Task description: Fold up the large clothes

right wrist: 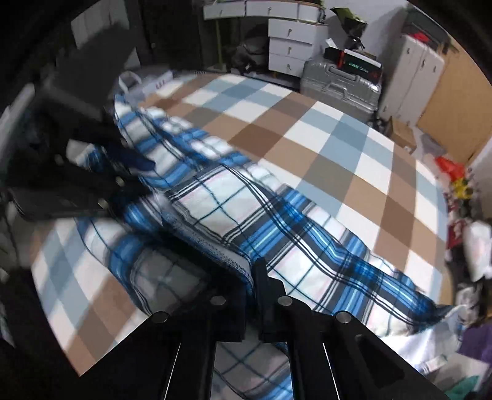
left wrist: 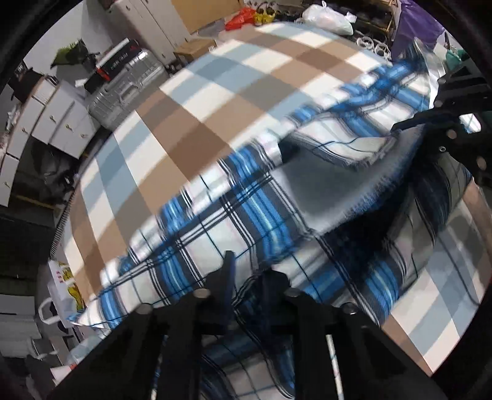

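A large blue, white and black plaid garment (left wrist: pixel 215 237) lies stretched in a long band across the checkered brown, blue and white table cover (left wrist: pixel 196 117). In the left wrist view my left gripper (left wrist: pixel 250 270) is at the bottom, shut on a fold of the garment. My right gripper (left wrist: pixel 410 124) at the right edge pinches another raised edge of it. In the right wrist view the right gripper (right wrist: pixel 250 274) is shut on the garment (right wrist: pixel 276 215) edge, which lifts toward the lens. The left gripper (right wrist: pixel 135 175) at the far left holds the cloth too.
A silver suitcase (right wrist: pixel 341 83) and white drawer units (right wrist: pixel 292 46) stand beyond the table cover (right wrist: pixel 307 129). A white carrier bag (left wrist: pixel 61 286) hangs at one table corner. Plastic bags (left wrist: pixel 329 18) and clutter sit past the far end.
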Available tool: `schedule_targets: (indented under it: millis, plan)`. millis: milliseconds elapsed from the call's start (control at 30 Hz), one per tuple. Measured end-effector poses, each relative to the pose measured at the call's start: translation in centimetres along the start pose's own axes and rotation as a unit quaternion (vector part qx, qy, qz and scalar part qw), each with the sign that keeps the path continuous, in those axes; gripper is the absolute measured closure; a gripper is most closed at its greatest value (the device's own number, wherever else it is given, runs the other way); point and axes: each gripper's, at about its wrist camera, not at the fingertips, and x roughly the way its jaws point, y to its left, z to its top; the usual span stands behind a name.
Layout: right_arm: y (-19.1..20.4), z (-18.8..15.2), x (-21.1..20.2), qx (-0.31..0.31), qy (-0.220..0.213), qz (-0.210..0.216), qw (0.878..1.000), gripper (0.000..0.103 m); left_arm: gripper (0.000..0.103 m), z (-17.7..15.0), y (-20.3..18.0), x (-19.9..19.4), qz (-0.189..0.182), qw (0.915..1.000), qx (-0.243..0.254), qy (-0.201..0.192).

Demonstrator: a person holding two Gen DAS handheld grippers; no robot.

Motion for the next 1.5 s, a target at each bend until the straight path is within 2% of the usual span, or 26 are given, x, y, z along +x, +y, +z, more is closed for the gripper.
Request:
schedule_targets:
  millis: [33, 100, 233, 300, 333, 367, 400, 433, 467, 500, 533, 567, 667, 733, 867, 933, 967, 1033, 1100, 1167, 1300, 1433, 1500]
  plan:
    - [-0.8, 0.3, -0.1, 0.021, -0.006, 0.017, 1.000, 0.101, 0.096, 0.7, 0.5, -0.2, -0.003, 0.9999, -0.009, -0.008]
    - [-2.4, 1.0, -0.3, 0.057, -0.023, 0.023, 0.998, 0.101, 0.096, 1.8, 1.6, -0.5, -0.005, 0.9996, -0.025, -0.008]
    - [-3.6, 3.6, -0.2, 0.055, -0.047, -0.023, 0.997, 0.101, 0.096, 4.5, 3.4, 0.8, 0.059, 0.9978, -0.029, -0.002]
    - [-3.8, 5.1, 0.5, 0.044, -0.047, -0.057, 0.996, 0.101, 0.089, 5.9, 4.9, 2.1, 0.087, 0.9952, -0.045, 0.006]
    - [-3.9, 6.0, 0.9, 0.036, -0.048, -0.085, 0.995, 0.101, 0.086, 6.3, 5.8, 2.9, 0.107, 0.9926, -0.056, 0.014]
    - [-4.2, 7.0, 1.4, 0.029, -0.051, -0.127, 0.990, 0.100, 0.072, 6.4, 6.4, 3.4, 0.118, 0.9905, -0.067, 0.022]
    - [-4.4, 7.5, 1.8, 0.026, -0.054, -0.154, 0.986, 0.096, 0.055, 6.4, 7.4, 4.0, 0.128, 0.9876, -0.086, 0.030]
    - [-4.9, 8.1, 2.2, 0.024, -0.054, -0.197, 0.979, 0.091, 0.053, 6.2, 8.4, 4.4, 0.123, 0.9859, -0.109, 0.032]
    - [-5.8, 8.6, 2.5, 0.034, -0.056, -0.248, 0.967, 0.079, 0.053, 5.8, 9.3, 4.3, 0.089, 0.9870, -0.132, 0.023]
    - [-6.6, 8.5, 2.5, 0.046, -0.059, -0.263, 0.962, 0.061, 0.053, 4.9, 10.6, 4.1, 0.018, 0.9864, -0.163, 0.008]
    - [-8.0, 8.1, 2.0, 0.079, -0.072, -0.266, 0.958, 0.053, 0.052, 4.1, 11.6, 3.9, -0.022, 0.9831, -0.182, 0.003]
    - [-9.0, 7.5, 1.3, 0.101, -0.089, -0.248, 0.959, 0.048, 0.052, 3.4, 12.3, 3.8, -0.028, 0.9810, -0.192, 0.003]
    - [-11.7, 4.7, -0.3, 0.160, -0.103, -0.187, 0.964, 0.038, 0.052, -0.1, 14.7, 3.5, 0.012, 0.9804, -0.196, 0.008]
    - [-13.0, 2.1, -0.9, 0.188, -0.092, -0.189, 0.959, 0.038, 0.051, -3.0, 16.2, 3.2, 0.037, 0.9759, -0.214, 0.021]
    - [-13.8, -1.8, -1.8, 0.244, -0.069, -0.160, 0.954, 0.038, 0.051, -8.4, 18.3, 2.1, -0.013, 0.9598, -0.280, 0.018]
    - [-13.7, -4.1, -2.3, 0.280, -0.059, -0.140, 0.948, 0.038, 0.047, -11.4, 18.7, 1.8, -0.023, 0.9518, -0.305, 0.020]
    - [-13.4, -5.1, -2.4, 0.292, -0.057, -0.126, 0.946, 0.038, 0.041, -12.3, 18.8, 1.9, -0.028, 0.9485, -0.315, 0.024]
    - [-12.6, -6.6, -2.5, 0.302, -0.055, -0.109, 0.945, 0.038, 0.039, -14.6, 18.4, 2.8, -0.052, 0.9409, -0.332, 0.042]
    - [-11.4, -7.6, -2.7, 0.301, -0.046, -0.108, 0.946, 0.038, 0.039, -15.5, 17.5, 3.7, -0.076, 0.9364, -0.338, 0.057]
    - [-9.8, -8.5, -2.9, 0.294, -0.040, -0.115, 0.948, 0.038, 0.039, -15.9, 16.5, 4.4, -0.083, 0.9348, -0.340, 0.061]
    - [-8.2, -9.7, -2.4, 0.276, -0.026, -0.153, 0.949, 0.033, 0.039, -15.9, 14.7, 5.3, -0.065, 0.9396, -0.332, 0.054]
    - [-8.1, -10.6, 0.1, 0.271, 0.008, -0.173, 0.947, 0.033, 0.037, -15.5, 14.3, 5.5, -0.045, 0.9345, -0.351, 0.039]
    - [-8.3, -10.9, 1.1, 0.272, 0.009, -0.185, 0.944, 0.027, 0.037, -16.1, 14.5, 5.0, -0.020, 0.9344, -0.354, 0.037]
